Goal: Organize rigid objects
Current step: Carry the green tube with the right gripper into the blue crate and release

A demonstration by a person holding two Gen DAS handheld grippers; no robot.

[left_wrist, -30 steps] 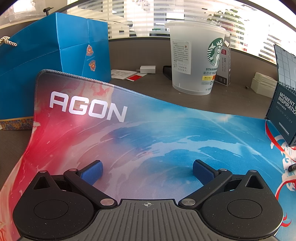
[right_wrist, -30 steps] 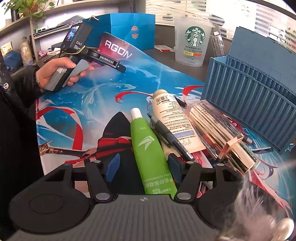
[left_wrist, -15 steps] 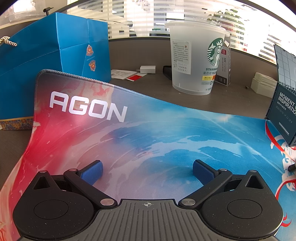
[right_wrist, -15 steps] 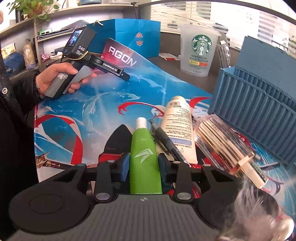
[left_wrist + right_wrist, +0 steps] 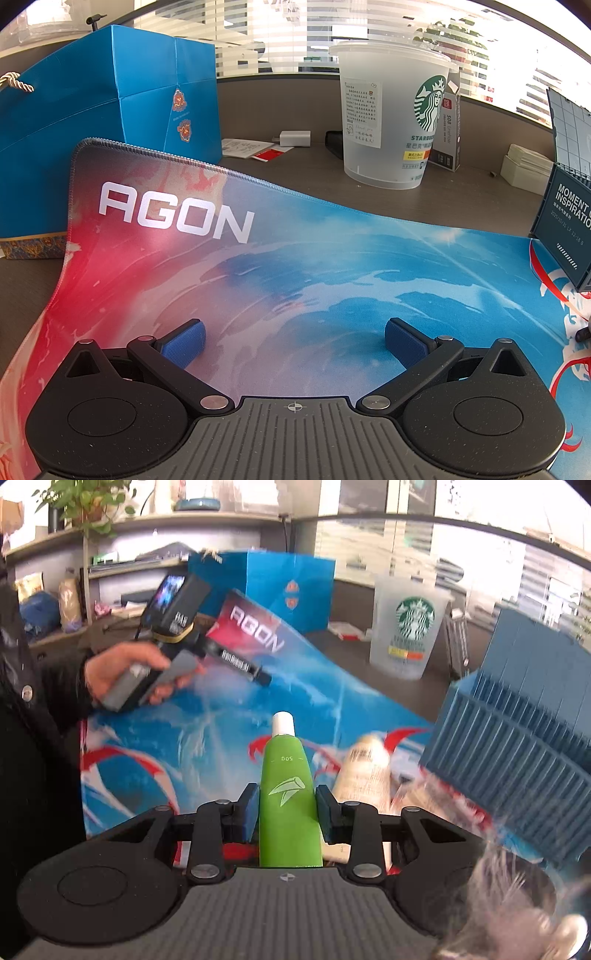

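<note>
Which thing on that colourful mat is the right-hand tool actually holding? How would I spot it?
Find the big blue ribbed crate on the AGON mat; just left of it lies a cream bottle. Beside that, clamped in the right gripper, is the green tube: the only bright green item, white-capped, with a pale arrow logo.

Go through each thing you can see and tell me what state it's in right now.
Green tube: capped, clamped between the fingers.
Right gripper: shut on the tube.
Left gripper: open, holding nothing.
Cream bottle: lying on the mat, blurred.
Blue crate: lid raised.
Plastic cup: upright, lidded.
</note>
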